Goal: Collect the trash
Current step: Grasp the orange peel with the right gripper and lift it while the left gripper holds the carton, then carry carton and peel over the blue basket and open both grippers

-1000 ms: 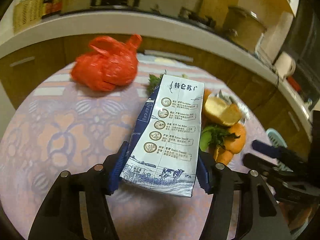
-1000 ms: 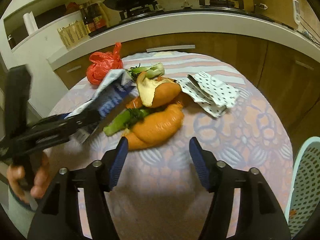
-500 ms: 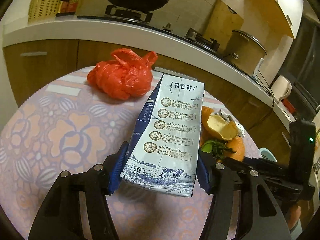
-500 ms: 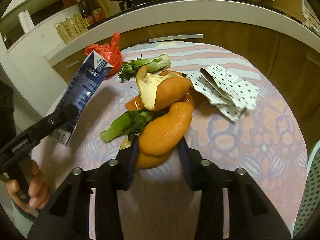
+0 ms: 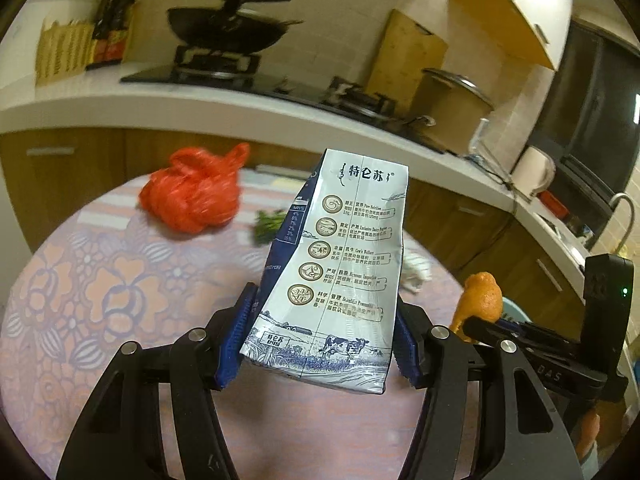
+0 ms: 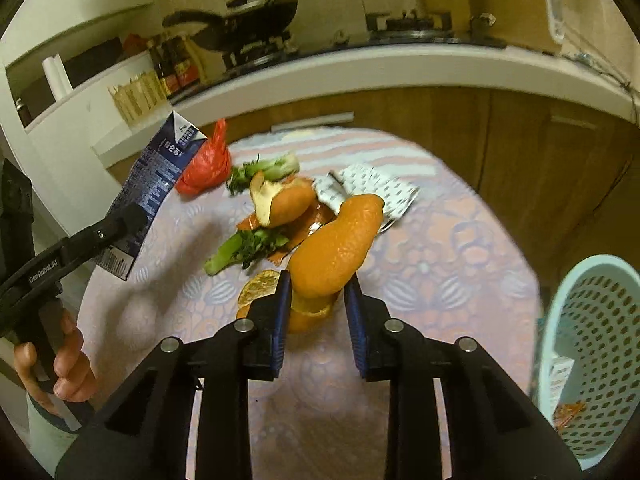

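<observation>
On the floral table (image 6: 460, 248), left gripper (image 5: 322, 344) pinches milk carton (image 5: 340, 264); right gripper (image 6: 316, 312) clamps orange peel (image 6: 336, 244) (basket (image 6: 592, 344) nearby).

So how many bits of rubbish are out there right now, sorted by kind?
Milk carton: 1, in the left gripper
Orange peel: 3, one in the right gripper, two on the table
Leafy stalks: 2
Red plastic bag: 1
Spotted paper: 1
Orange wrapper: 1
Total: 9
</observation>
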